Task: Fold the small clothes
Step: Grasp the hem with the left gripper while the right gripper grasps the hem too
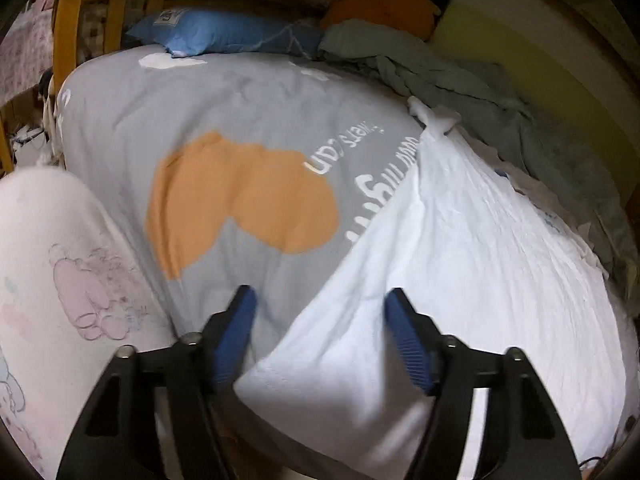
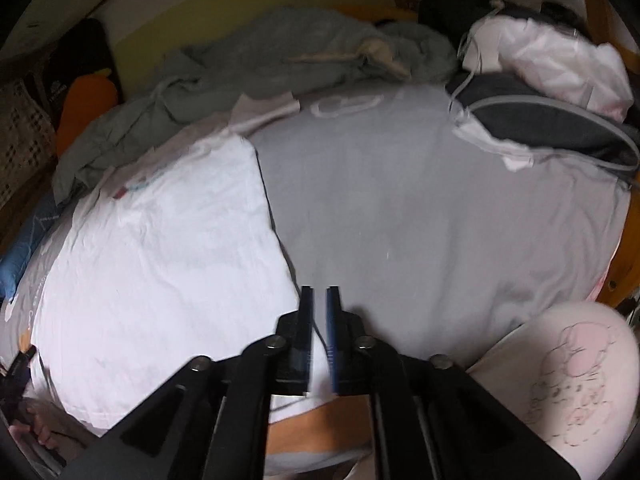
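A white garment (image 1: 460, 240) (image 2: 160, 260) lies spread flat on a grey bedsheet (image 1: 160, 120) (image 2: 400, 200) printed with an orange shape and white lettering. My left gripper (image 1: 319, 291) hovers low over the garment's near corner. Its jaws stand apart with that corner lying between them, and the blue pads (image 1: 404, 332) do not visibly press on it. My right gripper (image 2: 319, 289) is at the garment's other near edge. Its jaws are close together with a narrow gap, through which white cloth shows lower down.
A crumpled green blanket (image 1: 460, 76) (image 2: 280, 52) runs along the far side. A blue pillow (image 1: 224, 34), an orange cushion (image 1: 384, 4) and a wooden bed frame (image 1: 68, 28) are nearby. A dark basket (image 2: 540, 116) holds white clothes (image 2: 552, 52). A person's pink-patterned knee (image 1: 60, 280) (image 2: 572, 380) is close.
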Demonstrator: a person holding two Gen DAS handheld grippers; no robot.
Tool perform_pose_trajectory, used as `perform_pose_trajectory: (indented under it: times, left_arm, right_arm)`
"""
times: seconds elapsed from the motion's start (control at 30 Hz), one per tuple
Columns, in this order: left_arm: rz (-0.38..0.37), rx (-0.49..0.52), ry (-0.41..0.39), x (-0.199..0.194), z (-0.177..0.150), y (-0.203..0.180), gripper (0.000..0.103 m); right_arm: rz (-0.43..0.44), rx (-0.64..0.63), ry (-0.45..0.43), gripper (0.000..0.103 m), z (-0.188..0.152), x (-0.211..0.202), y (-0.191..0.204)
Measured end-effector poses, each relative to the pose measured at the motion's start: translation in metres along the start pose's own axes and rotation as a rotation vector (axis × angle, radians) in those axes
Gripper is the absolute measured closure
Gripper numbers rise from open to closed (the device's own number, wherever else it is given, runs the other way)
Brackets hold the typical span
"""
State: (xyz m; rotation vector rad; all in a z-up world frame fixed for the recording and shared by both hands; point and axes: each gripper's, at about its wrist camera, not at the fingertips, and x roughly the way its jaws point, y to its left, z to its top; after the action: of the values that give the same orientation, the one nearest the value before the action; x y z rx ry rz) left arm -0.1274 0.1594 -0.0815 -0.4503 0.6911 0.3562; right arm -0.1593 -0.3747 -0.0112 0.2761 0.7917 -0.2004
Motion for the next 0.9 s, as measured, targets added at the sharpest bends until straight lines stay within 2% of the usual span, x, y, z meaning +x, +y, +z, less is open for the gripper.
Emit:
perform_pose_trajectory:
  times: [0.03, 0.07, 0.1, 0.13, 0.17, 0.2, 0.27, 0.3, 0.33, 0.37, 0.4, 0.47, 0.53, 0.63, 0.7, 0.77, 0.9]
  left_arm:
    - [-0.006, 0.009, -0.009, -0.003, -0.002, -0.002, 0.051]
    - [-0.01, 0.021, -0.015, -0.007, -0.004, -0.003, 0.057]
    - [-0.009, 0.031, -0.013, -0.009, -0.008, -0.005, 0.067]
    - [-0.008, 0.038, -0.008, -0.011, -0.011, -0.006, 0.072]
    - [-0.009, 0.046, -0.011, -0.013, -0.015, -0.007, 0.082]
    - [-0.008, 0.049, -0.018, -0.016, -0.016, -0.006, 0.097]
    - [-0.019, 0.04, -0.042, -0.027, -0.017, -0.005, 0.099]
    - [-0.027, 0.039, -0.055, -0.03, -0.012, -0.004, 0.099]
    - [-0.026, 0.046, -0.073, -0.035, -0.01, -0.006, 0.099]
    - [-0.025, 0.056, -0.092, -0.04, -0.006, -0.009, 0.099]
    - [-0.021, 0.073, -0.113, -0.045, -0.001, -0.014, 0.099]
    - [-0.017, 0.099, -0.128, -0.052, 0.012, -0.023, 0.099]
    - [-0.049, 0.104, -0.122, -0.056, 0.035, -0.033, 0.099]
    - [-0.085, 0.094, -0.11, -0.047, 0.082, -0.051, 0.099]
    - [-0.107, 0.101, -0.088, -0.028, 0.115, -0.069, 0.099]
    - [-0.102, 0.123, -0.103, -0.003, 0.142, -0.087, 0.099]
    - [-0.045, 0.19, -0.108, 0.055, 0.166, -0.114, 0.095]
  right_arm:
    - [0.002, 0.009, 0.016, 0.075, -0.001, 0.004, 0.0]
    - [0.004, 0.02, 0.036, 0.07, -0.001, 0.006, -0.002]
    - [0.01, 0.029, 0.055, 0.059, -0.002, 0.009, -0.004]
    - [0.017, 0.038, 0.079, 0.053, -0.004, 0.013, -0.005]
    - [0.024, 0.044, 0.11, 0.053, -0.006, 0.017, -0.006]
    - [0.031, 0.045, 0.135, 0.053, -0.008, 0.021, -0.005]
    - [0.069, 0.041, 0.206, 0.053, -0.012, 0.032, -0.003]
    - [0.107, 0.025, 0.242, 0.061, -0.014, 0.036, 0.001]
    - [0.151, 0.008, 0.264, 0.084, -0.015, 0.039, 0.005]
    - [0.186, -0.003, 0.278, 0.091, -0.017, 0.04, 0.009]
    - [0.177, -0.015, 0.27, 0.096, -0.017, 0.039, 0.013]
    - [0.175, -0.021, 0.229, 0.098, -0.014, 0.034, 0.016]
    - [0.178, -0.025, 0.147, 0.098, -0.005, 0.022, 0.019]
    - [0.199, -0.049, 0.052, 0.098, 0.022, 0.01, 0.033]
    - [0.193, -0.064, 0.023, 0.098, 0.049, 0.012, 0.045]
    - [0.185, -0.063, -0.014, 0.098, 0.082, 0.025, 0.064]
    - [0.158, -0.06, -0.074, 0.098, 0.124, 0.059, 0.096]
